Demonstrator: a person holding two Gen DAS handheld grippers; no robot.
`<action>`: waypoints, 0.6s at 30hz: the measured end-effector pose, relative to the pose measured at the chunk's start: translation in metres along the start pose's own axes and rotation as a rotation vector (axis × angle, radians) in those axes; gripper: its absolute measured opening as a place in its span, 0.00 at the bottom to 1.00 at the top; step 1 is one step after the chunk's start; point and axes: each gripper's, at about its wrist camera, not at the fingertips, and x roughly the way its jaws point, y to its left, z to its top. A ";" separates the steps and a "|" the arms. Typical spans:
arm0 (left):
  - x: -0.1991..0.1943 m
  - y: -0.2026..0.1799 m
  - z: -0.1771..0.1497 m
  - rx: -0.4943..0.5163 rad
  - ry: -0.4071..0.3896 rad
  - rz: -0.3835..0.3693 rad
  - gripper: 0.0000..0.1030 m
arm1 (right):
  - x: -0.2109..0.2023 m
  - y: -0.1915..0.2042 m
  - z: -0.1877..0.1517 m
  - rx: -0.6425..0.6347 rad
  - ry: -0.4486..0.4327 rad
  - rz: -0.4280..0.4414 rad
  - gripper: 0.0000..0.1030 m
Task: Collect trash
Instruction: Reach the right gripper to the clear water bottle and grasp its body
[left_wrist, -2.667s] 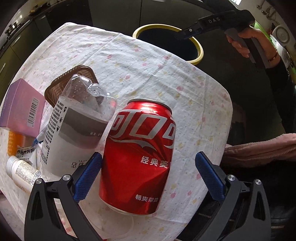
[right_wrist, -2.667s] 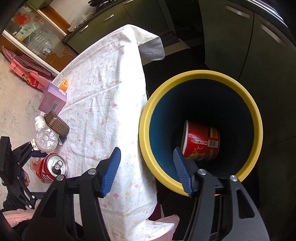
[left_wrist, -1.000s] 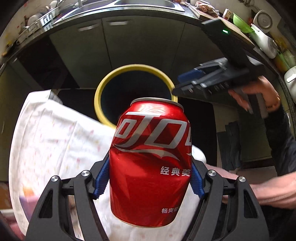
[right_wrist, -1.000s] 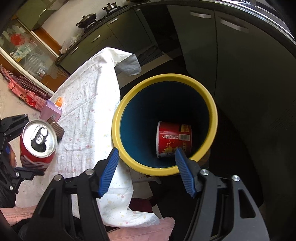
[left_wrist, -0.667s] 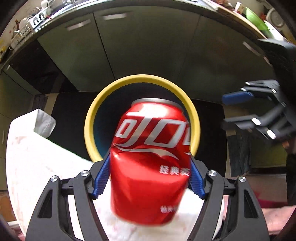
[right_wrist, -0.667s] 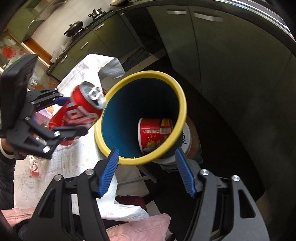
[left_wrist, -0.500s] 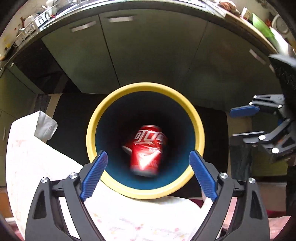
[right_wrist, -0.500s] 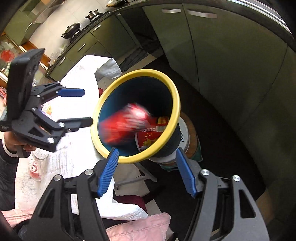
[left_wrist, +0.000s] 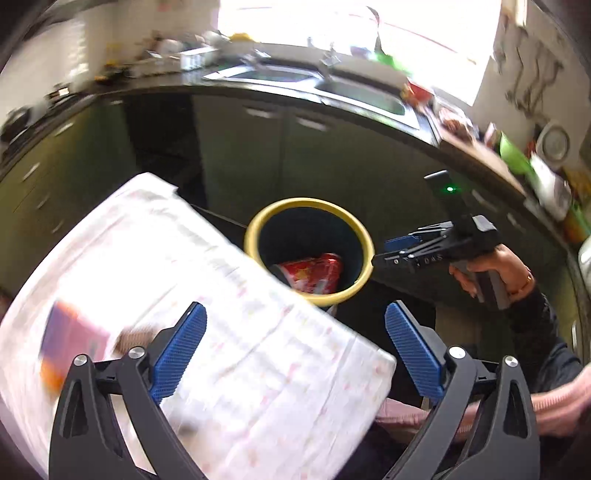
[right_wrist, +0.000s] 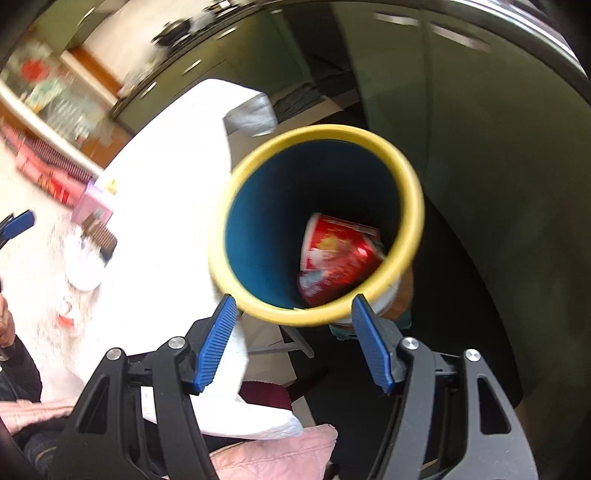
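Red trash (right_wrist: 338, 254), glossy crumpled cans/packs, lies in bottom of round bin (right_wrist: 412, 192), yellow rim, blue inside, beside cloth-covered worktop (left_wrist: 155, 258). Left tool (left_wrist: 293, 347) jaws opening, nothing between. Right tool (right_wrist: 293, 343) apart, empty.

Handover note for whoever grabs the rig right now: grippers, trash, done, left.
Left gripper: jaws opening, nothing between them, over the near table edge.
Right gripper: open, empty, held above the bin.
Bin: yellow-rimmed, beside the table; red trash lies at the bottom, too blurred to separate the pieces.
Done: the red pieces are binned.
Left: purple box, brown container and clear plastic piece on the table, plus small blurred bits.
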 end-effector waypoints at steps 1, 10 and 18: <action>-0.015 0.006 -0.014 -0.016 -0.024 0.022 0.94 | 0.002 0.013 0.005 -0.035 0.008 0.002 0.60; -0.110 0.049 -0.136 -0.171 -0.152 0.129 0.95 | 0.030 0.166 0.037 -0.458 0.106 0.106 0.60; -0.127 0.069 -0.201 -0.210 -0.133 0.178 0.95 | 0.045 0.291 0.039 -0.900 0.205 0.150 0.61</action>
